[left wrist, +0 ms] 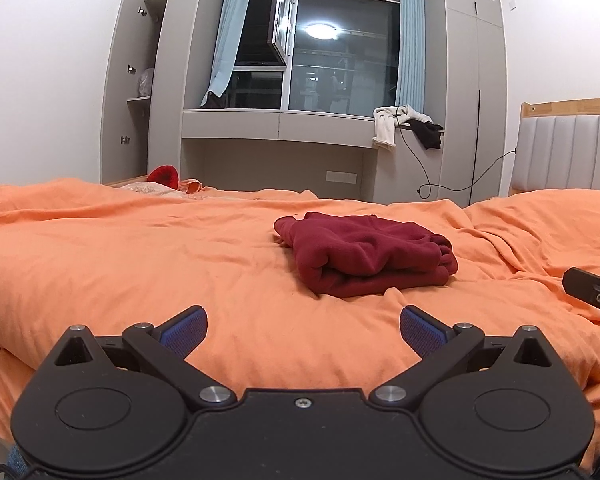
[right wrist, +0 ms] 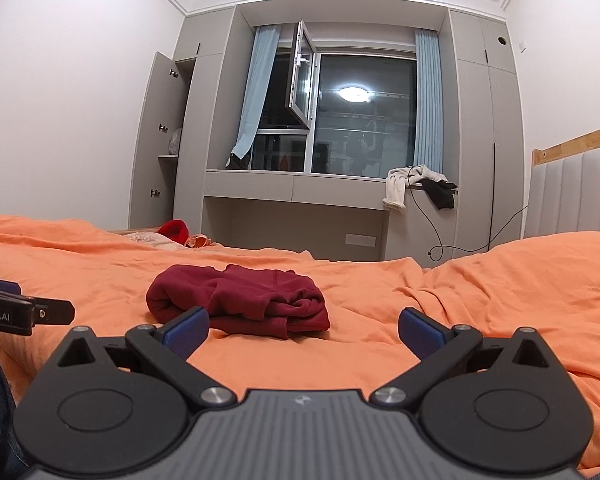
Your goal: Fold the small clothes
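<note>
Lying mid-bed on the orange bedspread (left wrist: pixel 140 248), the maroon garment (left wrist: pixel 364 254) looks soft and light (already bundled). Both the left hand-held gripper (left wrist: pixel 303 330) and right hand-held gripper (right wrist: pixel 303 330) hover near it, fingers apart and empty; a pinch at a near folded edge seems best.

Garment (left wrist: pixel 364 254): on the bed (left wrist: pixel 140 248), mid-surface.
Left tongs (left wrist: pixel 303 330): before it, slightly left.
Right tongs (right wrist: pixel 303 330): before it, slightly right.
Window (left wrist: pixel 332 52): behind the bed.
Headboard (left wrist: pixel 568 152): right.

right gripper (right wrist: pixel 303 330) spread wide, empty | folded maroon garment (right wrist: pixel 240 300) on orange bedspread (right wrist: pixel 480 300)
</note>
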Motion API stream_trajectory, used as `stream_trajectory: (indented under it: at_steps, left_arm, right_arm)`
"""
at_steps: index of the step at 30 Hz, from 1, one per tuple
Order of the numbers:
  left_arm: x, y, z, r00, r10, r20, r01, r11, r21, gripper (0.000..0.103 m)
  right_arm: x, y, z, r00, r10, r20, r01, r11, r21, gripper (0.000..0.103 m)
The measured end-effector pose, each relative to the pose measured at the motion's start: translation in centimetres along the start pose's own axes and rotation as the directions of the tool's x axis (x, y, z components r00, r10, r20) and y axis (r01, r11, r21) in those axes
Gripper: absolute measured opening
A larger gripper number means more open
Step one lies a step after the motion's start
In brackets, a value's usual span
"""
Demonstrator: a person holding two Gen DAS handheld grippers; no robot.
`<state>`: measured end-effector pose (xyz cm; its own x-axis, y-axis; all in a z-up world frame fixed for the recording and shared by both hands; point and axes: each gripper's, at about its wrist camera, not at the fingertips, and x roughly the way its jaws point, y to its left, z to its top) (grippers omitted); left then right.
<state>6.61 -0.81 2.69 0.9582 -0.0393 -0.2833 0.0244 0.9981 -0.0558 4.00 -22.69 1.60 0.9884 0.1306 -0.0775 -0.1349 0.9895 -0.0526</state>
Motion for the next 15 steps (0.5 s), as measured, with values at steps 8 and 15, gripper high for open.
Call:
stream_trajectory:
  at_steps: [8,15]
  left_arm:
    - [0.07,-0.02,-0.03,1.000,0.000,-0.001,0.000,1.000,0.003,0.102]
    - [0.15,-0.17,0.05,1.000,0.001,-0.002,-0.001,1.000,0.003,0.102]
  right_arm:
    - [-0.01,-0.24,0.06,1.000,0.000,0.000,0.000,1.000,0.002,0.103]
    - [-0.02,-0.25,0.06,1.000,-0.001,0.000,0.001,1.000,0.002,0.103]
